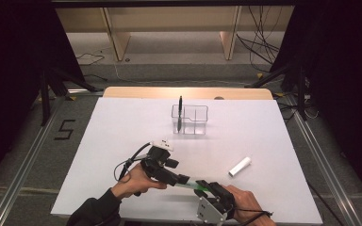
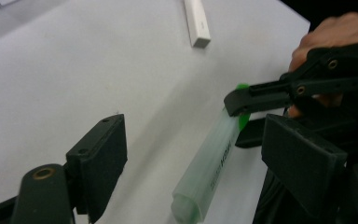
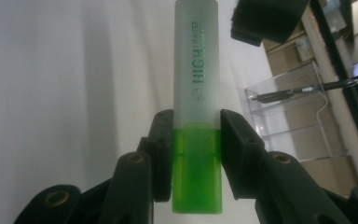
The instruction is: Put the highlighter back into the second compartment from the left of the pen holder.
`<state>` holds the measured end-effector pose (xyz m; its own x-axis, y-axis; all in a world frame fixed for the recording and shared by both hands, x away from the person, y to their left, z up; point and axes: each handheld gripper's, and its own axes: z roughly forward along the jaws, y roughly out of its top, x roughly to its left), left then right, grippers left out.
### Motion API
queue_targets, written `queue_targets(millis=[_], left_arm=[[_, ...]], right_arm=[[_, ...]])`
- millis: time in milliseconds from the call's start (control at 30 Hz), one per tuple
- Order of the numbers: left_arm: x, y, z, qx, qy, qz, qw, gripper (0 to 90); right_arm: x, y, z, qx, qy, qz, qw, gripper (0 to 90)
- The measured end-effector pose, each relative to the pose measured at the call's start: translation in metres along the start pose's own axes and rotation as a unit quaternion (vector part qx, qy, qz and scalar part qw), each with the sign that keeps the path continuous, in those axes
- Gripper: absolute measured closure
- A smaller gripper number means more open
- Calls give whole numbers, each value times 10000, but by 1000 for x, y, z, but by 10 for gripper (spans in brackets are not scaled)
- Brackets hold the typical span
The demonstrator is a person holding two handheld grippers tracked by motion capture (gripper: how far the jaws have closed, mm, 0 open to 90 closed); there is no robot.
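A: Right gripper [image 1: 206, 187] is clamped on the green highlighter [image 1: 188, 184] — pads pinch the solid green end, see right gripper view [image 3: 196, 175]. Jaws closed onto it from both sides, partway in, no gap.

B: And left gripper [image 1: 183, 179]?

A: Jaws apart in its own view, highlighter [image 2: 209, 168] sits between them but pads aren't touching it. Translucent cap end points toward the left gripper's cam, green end far side w/ the right gripper [image 2: 242, 109] on it.

B: Long axis?

A: Runs roughly hand to hand in the high view, left-right across the near edge of the table, held just above the surface. Cap end lies straight into the left jaws' mouth. So the left is the one to close; I'd judge next move = grip the cap and pull the two apart. That's a guess.

B: Risk?

A: Left pads look offset to one side of the barrel, may need centring first.

B: Surface, room?

A: White table [image 1: 122, 132], matte. Clear organiser [image 1: 190, 119] mid-table w/ a black pen [image 1: 180, 112] standing in the left compartment, well apart from both hands. White cylinder thing [image 1: 240, 166] lying flat, right of centre, near-ish to the right hand [image 1: 245, 200]. Wood strip along the far edge. Dark surround, cables on floor, "5" taped on floor at left.
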<state>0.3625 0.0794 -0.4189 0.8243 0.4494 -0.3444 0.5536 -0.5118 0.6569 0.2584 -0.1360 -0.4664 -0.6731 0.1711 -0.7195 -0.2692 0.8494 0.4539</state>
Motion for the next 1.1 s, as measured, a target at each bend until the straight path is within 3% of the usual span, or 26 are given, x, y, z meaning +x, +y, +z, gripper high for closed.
queue_targets(millis=[33,67,200,267,300,333,400,433,467,533,733,767,800,867,933,1033,1100], left_arm=[[-1,0,2,138,-10,75,9999,227],[-2,0,4,232,-34,117,9997,230],[-6,0,13,597,-7,345,9976,237],[-9,1,18,740,46,480,9961,247],[-12,3,21,928,96,687,9933,249],[-12,3,21,928,96,687,9933,251],[-15,4,24,1117,118,833,9902,253],[-17,5,26,1161,122,863,9894,263],[-18,7,27,1287,115,969,9869,275],[-19,8,28,1327,112,993,9861,309],[-21,9,32,1633,3,1175,9796,406],[-21,10,33,1703,-77,1242,9775,431],[-21,10,33,1703,-77,1242,9775,449],[-22,11,35,1798,-116,1293,9751,477],[-23,12,36,1950,-114,1373,9711,504],[-22,15,37,1995,-195,1379,9700,542],[-22,16,38,2147,-189,1454,9656,551]], right_arm=[[1,0,0,16,-87,-145,9999,676],[4,0,0,87,-239,-544,9982,676],[8,0,-1,131,-337,-777,9963,676],[11,1,0,135,-395,-1157,9924,676],[12,1,0,144,-378,-1267,9911,676],[14,2,1,146,-399,-1315,9904,676],[16,2,1,182,-411,-1414,9889,676],[18,3,2,195,-417,-1637,9854,676],[18,3,3,195,-410,-1699,9844,676],[19,3,3,186,-396,-1752,9836,676],[20,5,2,178,-387,-1847,9819,676],[20,5,2,158,-393,-1866,9815,676],[20,5,2,157,-397,-1877,9813,676],[20,5,2,143,-409,-1890,9810,676],[20,6,2,147,-404,-1917,9805,676],[21,6,2,155,-400,-2015,9785,676],[22,7,2,155,-385,-2016,9786,676]])
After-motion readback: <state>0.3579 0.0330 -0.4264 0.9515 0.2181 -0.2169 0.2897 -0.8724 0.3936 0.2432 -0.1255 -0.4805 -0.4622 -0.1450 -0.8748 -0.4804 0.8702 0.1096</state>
